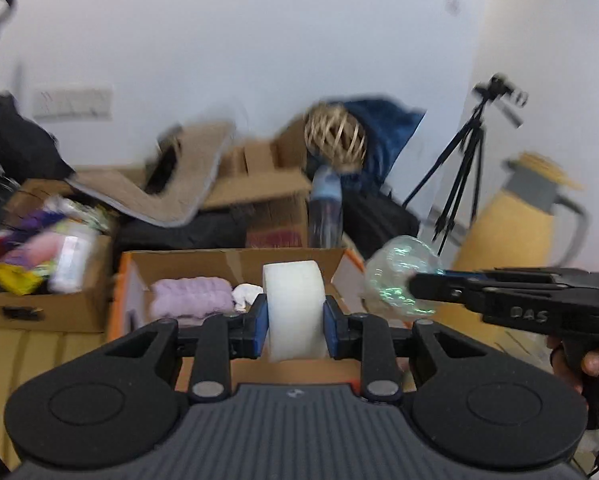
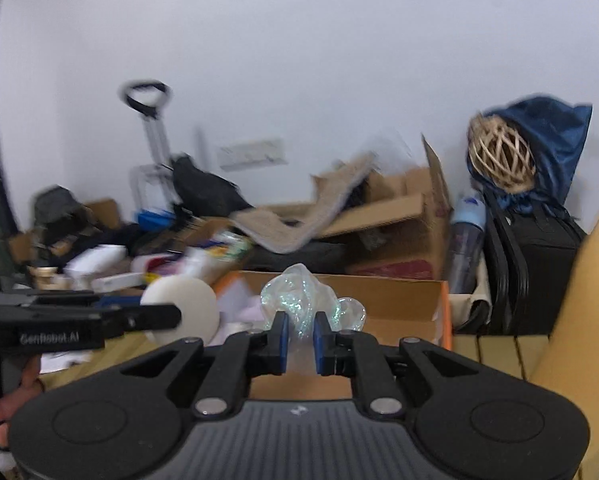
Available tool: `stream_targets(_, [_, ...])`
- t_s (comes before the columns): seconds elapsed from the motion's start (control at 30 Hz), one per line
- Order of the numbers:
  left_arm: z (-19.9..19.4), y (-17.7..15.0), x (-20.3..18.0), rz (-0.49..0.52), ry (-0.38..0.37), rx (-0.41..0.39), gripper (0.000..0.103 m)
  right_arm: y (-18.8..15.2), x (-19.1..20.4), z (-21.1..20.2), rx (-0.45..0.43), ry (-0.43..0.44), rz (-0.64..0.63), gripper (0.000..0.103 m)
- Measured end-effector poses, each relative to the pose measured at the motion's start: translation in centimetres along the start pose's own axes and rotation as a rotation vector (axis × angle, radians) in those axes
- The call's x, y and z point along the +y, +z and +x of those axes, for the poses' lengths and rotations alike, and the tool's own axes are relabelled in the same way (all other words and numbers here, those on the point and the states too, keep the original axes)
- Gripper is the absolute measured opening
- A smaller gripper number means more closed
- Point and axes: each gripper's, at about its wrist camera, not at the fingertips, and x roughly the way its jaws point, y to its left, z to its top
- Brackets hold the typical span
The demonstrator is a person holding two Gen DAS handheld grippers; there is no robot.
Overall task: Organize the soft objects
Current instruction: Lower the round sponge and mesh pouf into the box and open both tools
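Observation:
My left gripper (image 1: 295, 316) is shut on a round white sponge (image 1: 295, 308) and holds it on edge above the near side of an open cardboard box (image 1: 235, 258). In the box lie a folded lilac towel (image 1: 191, 296) and a small white cloth (image 1: 246, 294). My right gripper (image 2: 299, 330) is shut on a clear glittery squishy ball (image 2: 299, 300) and squeezes it over the same box (image 2: 399, 292). The right gripper (image 1: 413, 286) with its ball (image 1: 395, 276) shows in the left wrist view; the left gripper (image 2: 171, 316) with the sponge (image 2: 183, 308) shows in the right wrist view.
A second box (image 1: 43, 308) of mixed items stands to the left. Behind are more cartons (image 1: 259, 192), a beige mat (image 1: 167, 188), a water bottle (image 1: 325, 208), a wicker ball (image 1: 335, 138), a black case (image 2: 539, 264), a tripod (image 1: 463, 164) and a trolley (image 2: 151, 132).

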Motion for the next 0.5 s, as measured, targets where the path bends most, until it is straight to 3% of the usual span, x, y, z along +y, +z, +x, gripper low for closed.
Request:
stream_targets(0.1, [8.5, 2.5, 0.3, 0.006, 0.01, 0.087, 0.028, 1.9, -2.8, 7.0, 0.083, -0.082, -0.011, 0.013])
stream_targets(0.23, [17.6, 3.2, 0.7, 0.019, 0.045, 0.131, 0.029, 0.7, -5.8, 14.7, 0.186, -0.222, -0.057, 0.015])
stream_targets(0.3, [21.3, 3.0, 0.8, 0.023, 0.089, 0.199, 0.032, 0.2, -7.0, 17.2, 0.23, -0.261, -0.055, 0.024])
stream_targets(0.33, [22.1, 3.0, 0.9, 0.019, 0.091, 0.215, 0.041, 0.0, -7.3, 17.9, 0.23, -0.274, -0.056, 0.03])
stream_targets(0.37, [22.5, 2.9, 1.3, -0.002, 0.084, 0.222, 0.048, 0.0, -7.4, 18.3, 0.225, -0.282, -0.063, 0.046])
stream_targets(0.4, [22.4, 2.9, 1.6, -0.022, 0.077, 0.216, 0.06, 0.1, -7.3, 18.3, 0.208, -0.291, -0.071, 0.051])
stream_targets(0.5, [20.8, 3.2, 2.3, -0.05, 0.055, 0.177, 0.063, 0.4, -6.7, 17.2, 0.146, -0.265, -0.079, 0.062])
